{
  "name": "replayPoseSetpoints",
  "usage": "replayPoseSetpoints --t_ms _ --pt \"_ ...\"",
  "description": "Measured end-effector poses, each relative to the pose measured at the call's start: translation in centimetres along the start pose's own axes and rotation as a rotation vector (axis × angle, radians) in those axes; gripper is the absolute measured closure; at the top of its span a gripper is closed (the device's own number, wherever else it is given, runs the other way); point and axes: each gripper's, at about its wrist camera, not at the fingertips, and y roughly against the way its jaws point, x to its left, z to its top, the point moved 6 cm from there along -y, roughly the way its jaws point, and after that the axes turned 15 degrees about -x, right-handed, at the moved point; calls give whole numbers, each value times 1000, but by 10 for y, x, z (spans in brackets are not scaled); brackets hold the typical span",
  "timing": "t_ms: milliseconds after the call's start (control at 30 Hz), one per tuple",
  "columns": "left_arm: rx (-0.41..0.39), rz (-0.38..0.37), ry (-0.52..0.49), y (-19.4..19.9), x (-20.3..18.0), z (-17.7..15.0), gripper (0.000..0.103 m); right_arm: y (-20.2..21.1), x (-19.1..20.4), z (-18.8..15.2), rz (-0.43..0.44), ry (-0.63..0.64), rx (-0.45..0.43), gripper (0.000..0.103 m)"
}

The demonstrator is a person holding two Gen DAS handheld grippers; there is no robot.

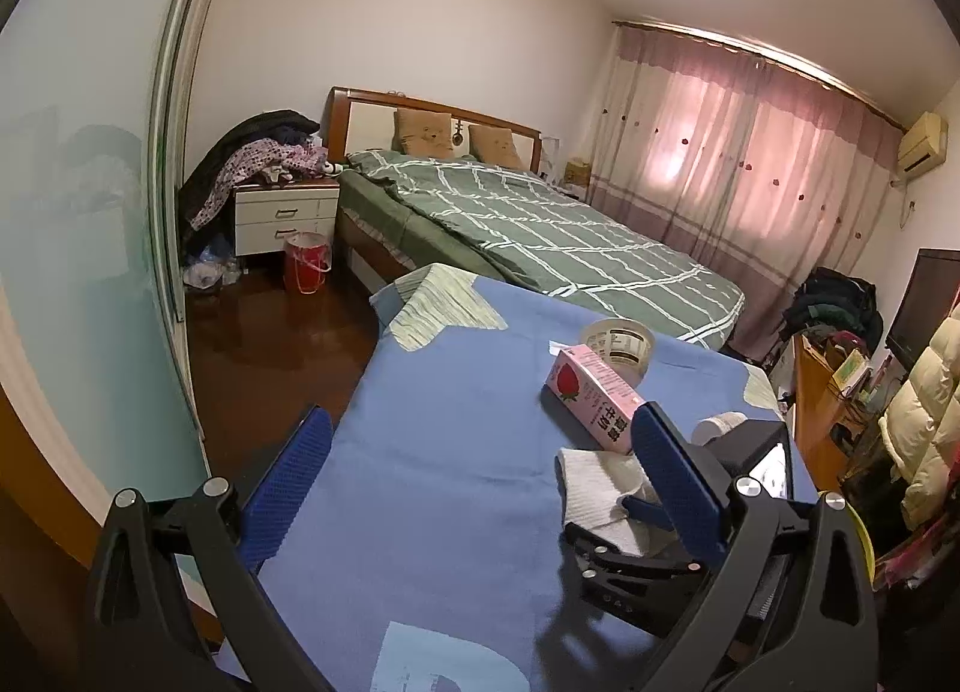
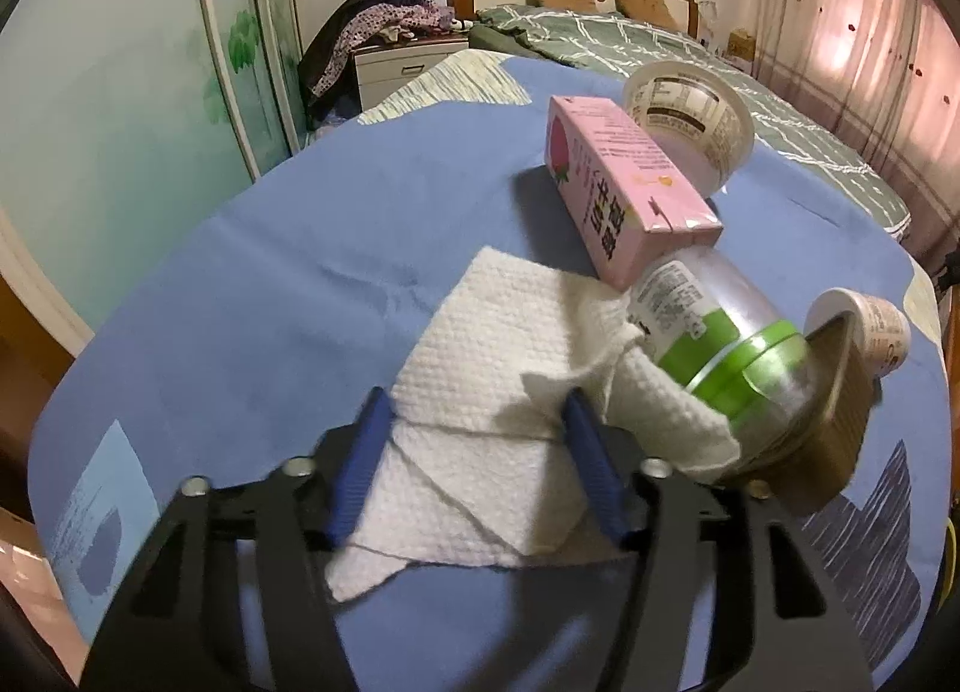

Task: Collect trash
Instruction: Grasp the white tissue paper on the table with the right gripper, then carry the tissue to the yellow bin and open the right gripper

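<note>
Right wrist view: the right hand-held gripper (image 2: 474, 470) straddles the crumpled white paper towel (image 2: 480, 410) on the blue-clothed worktop (image 2: 270, 248), jaws half-open, not yet pinching. Closing could snag cloth or nudge the clear green-labelled bottle (image 2: 714, 326).

Left gripper (image 1: 480, 470) agape; right gripper (image 2: 474, 422) half-spread.
</note>
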Motion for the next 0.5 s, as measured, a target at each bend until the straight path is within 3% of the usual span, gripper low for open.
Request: replayPoseSetpoints --t_ms 167,233,500 --pt "-1 9 8 -1 2 -1 5 -2 4 1 0 19 -9 89" --pt "-4 13 8 -2 4 -1 5 -2 3 0 -3 15 -12 95" --pt "4 14 5 -4 4 -5 5 29 4 2 87 -46 -48 97"
